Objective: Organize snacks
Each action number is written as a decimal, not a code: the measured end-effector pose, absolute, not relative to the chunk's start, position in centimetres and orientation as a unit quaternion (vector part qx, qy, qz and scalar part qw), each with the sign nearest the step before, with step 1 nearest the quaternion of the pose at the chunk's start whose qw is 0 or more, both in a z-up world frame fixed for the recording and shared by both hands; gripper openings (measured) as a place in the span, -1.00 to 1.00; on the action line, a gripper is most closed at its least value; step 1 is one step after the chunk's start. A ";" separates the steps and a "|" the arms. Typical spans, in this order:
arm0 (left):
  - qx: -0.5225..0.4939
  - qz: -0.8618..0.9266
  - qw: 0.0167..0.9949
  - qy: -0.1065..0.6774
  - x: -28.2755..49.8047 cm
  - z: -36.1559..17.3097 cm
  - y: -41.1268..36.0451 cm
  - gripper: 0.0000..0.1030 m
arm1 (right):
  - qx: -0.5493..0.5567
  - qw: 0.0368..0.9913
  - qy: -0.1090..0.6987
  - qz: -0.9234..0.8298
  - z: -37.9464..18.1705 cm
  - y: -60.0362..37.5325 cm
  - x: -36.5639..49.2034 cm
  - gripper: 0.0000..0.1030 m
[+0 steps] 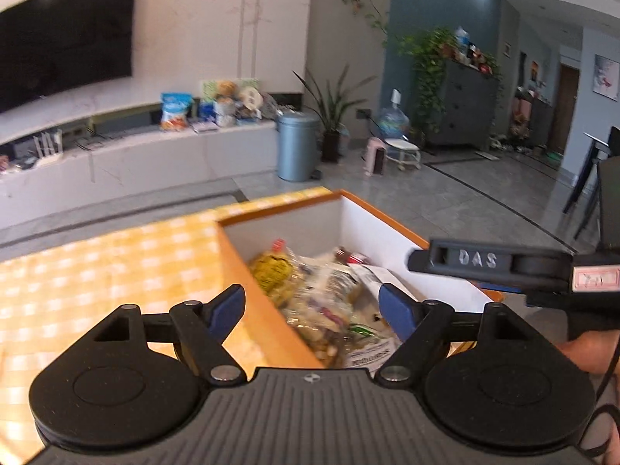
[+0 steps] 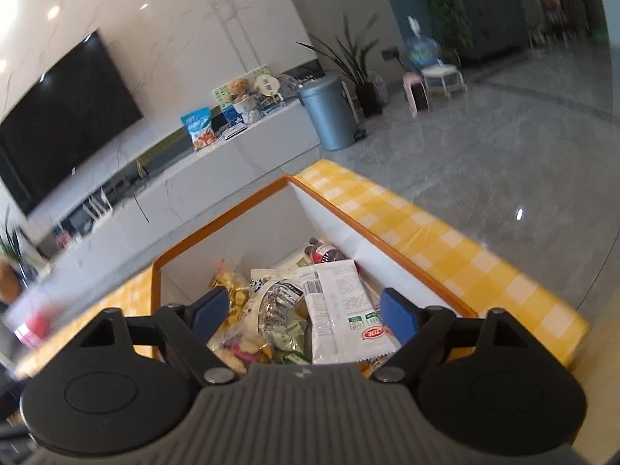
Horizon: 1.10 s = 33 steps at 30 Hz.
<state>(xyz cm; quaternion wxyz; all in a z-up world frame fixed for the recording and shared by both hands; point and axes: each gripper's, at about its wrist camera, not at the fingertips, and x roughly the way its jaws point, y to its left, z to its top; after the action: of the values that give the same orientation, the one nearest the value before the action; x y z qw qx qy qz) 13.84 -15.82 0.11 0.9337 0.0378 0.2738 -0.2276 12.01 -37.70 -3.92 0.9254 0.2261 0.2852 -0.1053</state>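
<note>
An orange-rimmed white box (image 1: 372, 224) (image 2: 232, 213) sits on the yellow checked tablecloth (image 1: 116, 263) (image 2: 445, 248). It holds several snack packets: a yellow bag (image 1: 273, 269) (image 2: 228, 290), a clear bag of wrapped sweets (image 1: 329, 310) (image 2: 271, 310), a white packet (image 2: 337, 302) and a small dark bottle with a red label (image 2: 325, 252). My left gripper (image 1: 312, 308) is open and empty over the box's left wall. My right gripper (image 2: 302, 310) is open and empty above the snacks. The right gripper also shows in the left wrist view (image 1: 503, 267), at the box's right side.
Beyond the table are a white TV bench (image 1: 155, 155) with more snack bags (image 1: 176, 110) (image 2: 199, 128), a grey bin (image 1: 296, 147) (image 2: 329, 116), potted plants and a small stool on the tiled floor. A red and pink object (image 2: 33, 327) lies at the table's left.
</note>
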 end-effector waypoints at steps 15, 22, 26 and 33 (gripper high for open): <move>-0.010 -0.156 0.937 0.312 10.2 -0.5 -13.7 0.79 | 0.121 0.912 0.351 -0.176 -1.4 -32.9 1.5 0.93; -0.030 -0.130 0.931 0.340 9.4 -1.3 -13.4 0.79 | 0.067 0.924 0.349 -0.140 -1.9 -29.9 -0.3 0.93; -0.020 -0.126 0.931 0.341 8.8 -1.8 -13.5 0.79 | 0.065 0.924 0.356 -0.122 -2.5 -28.8 0.2 0.93; 0.004 -0.123 0.933 0.340 8.2 -2.1 -14.2 0.79 | 0.049 0.924 0.356 -0.134 -3.1 -28.2 0.6 0.93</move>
<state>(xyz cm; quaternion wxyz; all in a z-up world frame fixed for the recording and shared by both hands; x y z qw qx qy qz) 8.17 -14.23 -2.08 0.9325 0.0041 0.3396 -0.1227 0.58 -28.25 -3.08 0.9236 0.0488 0.3560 -0.1338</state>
